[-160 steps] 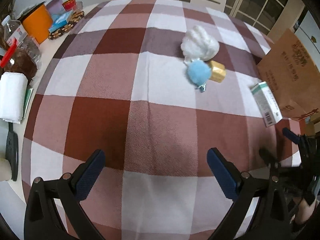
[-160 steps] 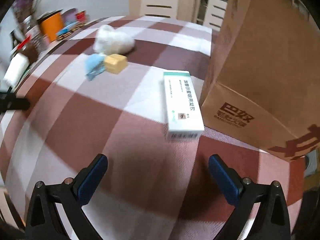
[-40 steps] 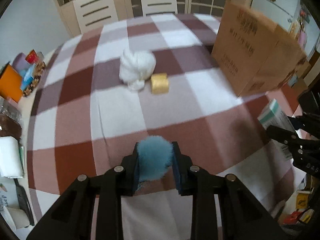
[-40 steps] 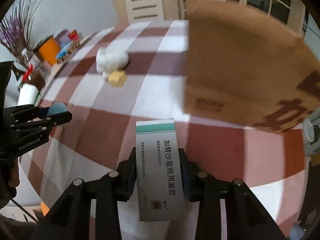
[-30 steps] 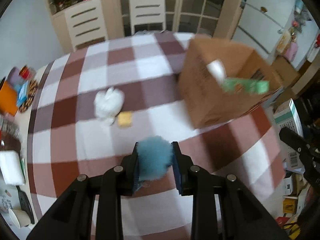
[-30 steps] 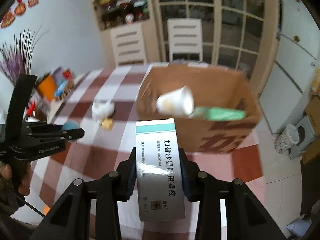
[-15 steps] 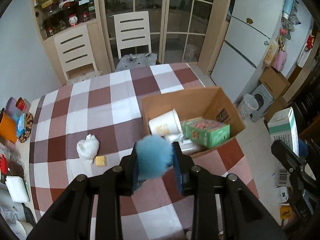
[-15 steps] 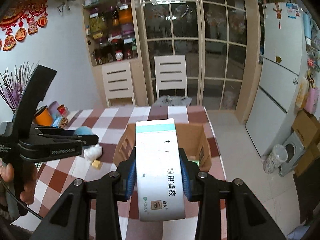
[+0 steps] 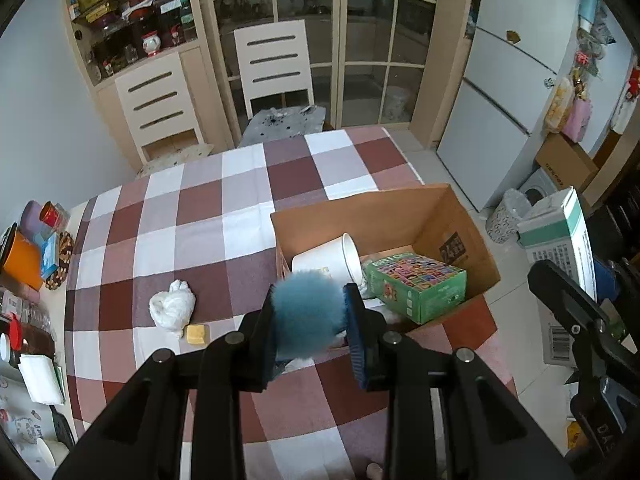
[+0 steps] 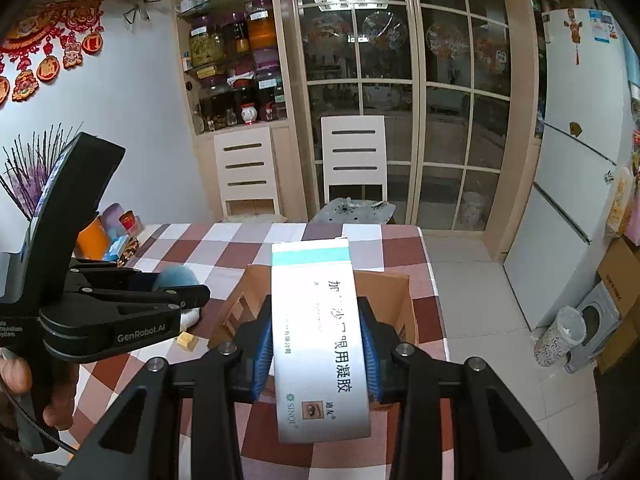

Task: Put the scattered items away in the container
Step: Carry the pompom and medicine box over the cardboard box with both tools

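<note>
1. Cardboard box (image 9: 432, 216) is standing open on the checked tablecloth (image 9: 192, 208), near the table's right edge, and it is holding a white paper cup (image 9: 326, 258) lying on its side and a green printed carton (image 9: 416, 282) just beside the cup.
2. Left gripper (image 9: 308, 312) is gripping a fluffy blue pompom (image 9: 308, 312) between its blue pads, high above the near wall of the box.
3. Right gripper (image 10: 318, 344) is clamping a white medicine box with a teal band (image 10: 320, 344) by its long sides, also held up over the box.
4. White crumpled cloth (image 9: 173, 307) and a small yellow block (image 9: 197, 334) are lying on the tablecloth left of the box, just beside each other.
5. Orange cup (image 9: 18, 258) and other clutter are sitting at the table's far left edge.
6. Compared with a second ago, both grippers are riding much higher: the whole table, the chairs (image 9: 276, 68) and the fridge (image 9: 508, 92) are now showing, and the box's contents are lying in plain sight from above; the grips on the pompom and medicine box are unchanged.
</note>
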Demonstrator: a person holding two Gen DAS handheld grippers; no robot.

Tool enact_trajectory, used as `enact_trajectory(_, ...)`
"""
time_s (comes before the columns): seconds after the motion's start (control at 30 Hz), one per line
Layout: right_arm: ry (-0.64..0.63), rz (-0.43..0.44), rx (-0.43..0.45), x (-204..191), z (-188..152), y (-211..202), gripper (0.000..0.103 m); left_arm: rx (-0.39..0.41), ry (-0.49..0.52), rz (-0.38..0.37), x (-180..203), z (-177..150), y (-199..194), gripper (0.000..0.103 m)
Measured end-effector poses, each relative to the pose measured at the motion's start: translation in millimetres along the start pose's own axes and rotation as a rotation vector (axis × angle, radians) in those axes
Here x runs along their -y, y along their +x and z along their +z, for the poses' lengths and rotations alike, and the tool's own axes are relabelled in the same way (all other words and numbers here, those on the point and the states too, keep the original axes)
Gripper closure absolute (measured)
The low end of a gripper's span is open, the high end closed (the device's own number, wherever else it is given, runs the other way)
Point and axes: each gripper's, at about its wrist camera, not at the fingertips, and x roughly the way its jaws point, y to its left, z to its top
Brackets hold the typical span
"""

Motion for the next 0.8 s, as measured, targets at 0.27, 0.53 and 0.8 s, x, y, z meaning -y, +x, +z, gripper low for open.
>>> enact_trajectory(0.27, 0.014, 0.018, -0.055, 15, 1, 37, 0.065, -0.051, -0.019, 0.035, -6, 9, 31, 0.072)
enact_trajectory(0.53, 0.032, 0.013, -0.111, 21, -7, 66, 0.065, -0.087, -0.020, 0.030, -6, 15, 54, 0.072)
enact_trajectory(0.8, 0.041, -0.001, -0.148, 25, -8, 84, 0.065, -0.095, -0.030, 0.011, -6, 20, 65, 0.072)
